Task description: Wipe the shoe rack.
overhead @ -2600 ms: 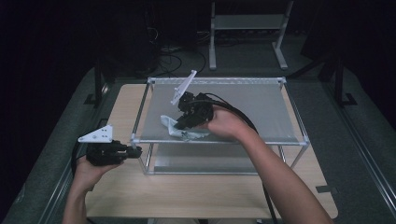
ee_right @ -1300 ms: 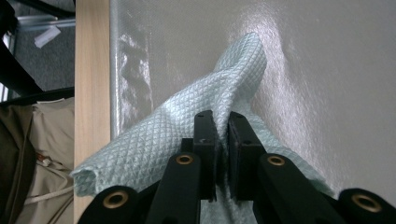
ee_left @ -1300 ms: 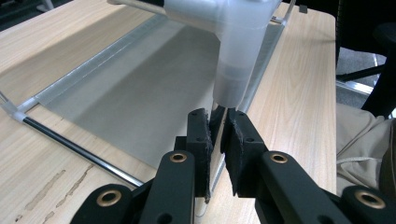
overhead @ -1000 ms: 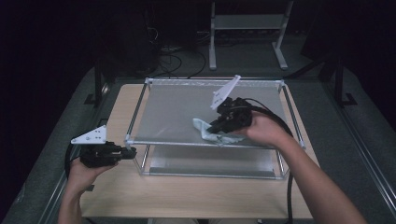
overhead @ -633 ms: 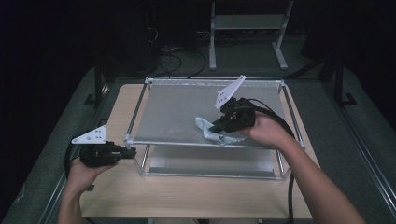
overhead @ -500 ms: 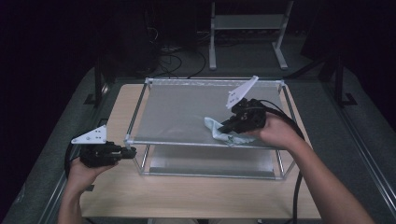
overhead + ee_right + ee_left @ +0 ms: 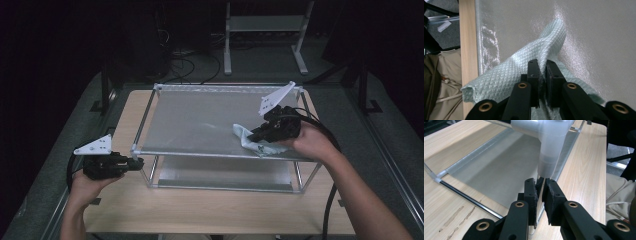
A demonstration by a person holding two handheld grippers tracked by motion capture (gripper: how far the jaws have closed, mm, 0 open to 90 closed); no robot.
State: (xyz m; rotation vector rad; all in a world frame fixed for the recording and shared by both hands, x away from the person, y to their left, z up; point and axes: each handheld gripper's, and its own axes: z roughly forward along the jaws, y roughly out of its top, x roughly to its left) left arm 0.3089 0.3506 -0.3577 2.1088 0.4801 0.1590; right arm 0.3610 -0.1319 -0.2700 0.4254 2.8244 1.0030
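Note:
A two-tier metal rack (image 7: 150,100) with grey mesh shelves stands on the wooden table. My right gripper (image 7: 253,136) presses a pale green quilted cloth (image 7: 246,139) onto the top shelf near its front right; in the right gripper view its jaws are shut on a fold of the cloth (image 7: 509,75). My left gripper (image 7: 138,162) is at the rack's front left corner post (image 7: 134,150). In the left gripper view its jaws clamp the thin metal post (image 7: 541,180) just under the white plastic corner joint (image 7: 549,147).
The lower grey shelf (image 7: 220,175) sits under the top one. Bare wood of the table (image 7: 200,210) runs along the front. Cables and a metal stand (image 7: 265,30) lie on the dark floor behind. A person's beige trousers (image 7: 619,192) show by the table edge.
My right gripper has slid the cloth to the right across the top shelf. The left gripper has stayed at the corner post.

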